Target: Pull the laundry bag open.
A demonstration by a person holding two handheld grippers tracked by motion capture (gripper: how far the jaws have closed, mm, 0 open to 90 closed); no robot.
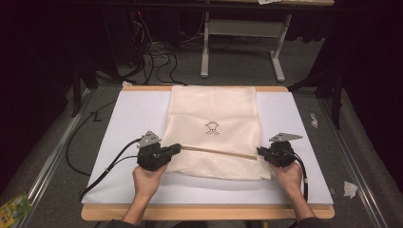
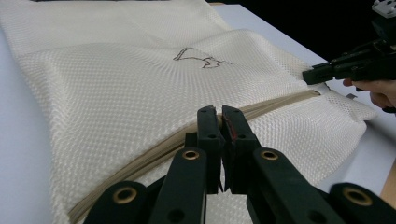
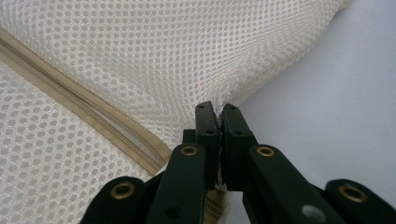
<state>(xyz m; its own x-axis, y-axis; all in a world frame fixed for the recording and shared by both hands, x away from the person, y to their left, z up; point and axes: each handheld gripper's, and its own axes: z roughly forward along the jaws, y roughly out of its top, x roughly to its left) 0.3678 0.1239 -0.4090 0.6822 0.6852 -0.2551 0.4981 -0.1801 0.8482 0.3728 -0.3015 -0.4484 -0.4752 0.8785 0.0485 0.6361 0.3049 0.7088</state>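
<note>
With both your left gripper (image 1: 177, 148) and right gripper (image 1: 259, 151) clamped tight at opposite ends of the zipper (image 1: 218, 152) across the mesh laundry bag (image 1: 214, 114) lying on the white board (image 1: 128, 118), pulling apart too hard could tear mesh or slip

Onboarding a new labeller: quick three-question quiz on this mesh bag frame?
1. True or false: the left gripper is shut at the zipper.
2. What does the right gripper pinch? A) the white board, B) mesh bag fabric at its edge, C) a cable.
3. What mark sits mid-bag?

Key: 1 true. 2 B. 3 a small dark outline logo.
</note>
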